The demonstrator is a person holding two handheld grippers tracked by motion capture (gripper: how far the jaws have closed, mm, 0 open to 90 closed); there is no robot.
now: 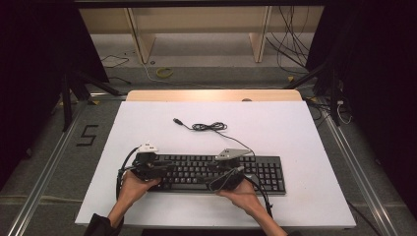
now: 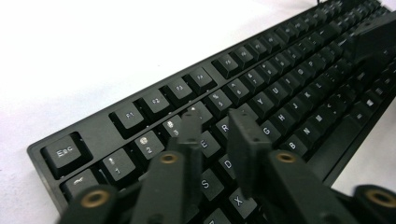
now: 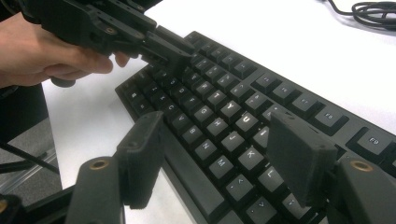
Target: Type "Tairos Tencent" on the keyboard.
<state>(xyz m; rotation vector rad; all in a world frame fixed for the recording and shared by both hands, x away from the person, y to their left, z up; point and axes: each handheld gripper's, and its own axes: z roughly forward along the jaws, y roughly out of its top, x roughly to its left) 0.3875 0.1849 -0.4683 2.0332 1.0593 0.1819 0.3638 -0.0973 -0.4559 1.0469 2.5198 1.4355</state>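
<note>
A black keyboard lies flat near the front of the white tabletop. Its cable trails back to a loose coil and a free plug. My left gripper hovers over the left keys, pointing right. In the left gripper view its jaws stand close together with a narrow gap, above the E, R and D keys of the keyboard, nothing between them. My right gripper points left over the middle keys. In the right gripper view its jaws stand wide apart above the keyboard, with the left gripper beyond.
The coiled cable lies on the white surface behind the keyboard. Bare white table spreads behind and to both sides. A wooden strip edges the table's far side. Dark stands and loose cables sit on the floor beyond.
</note>
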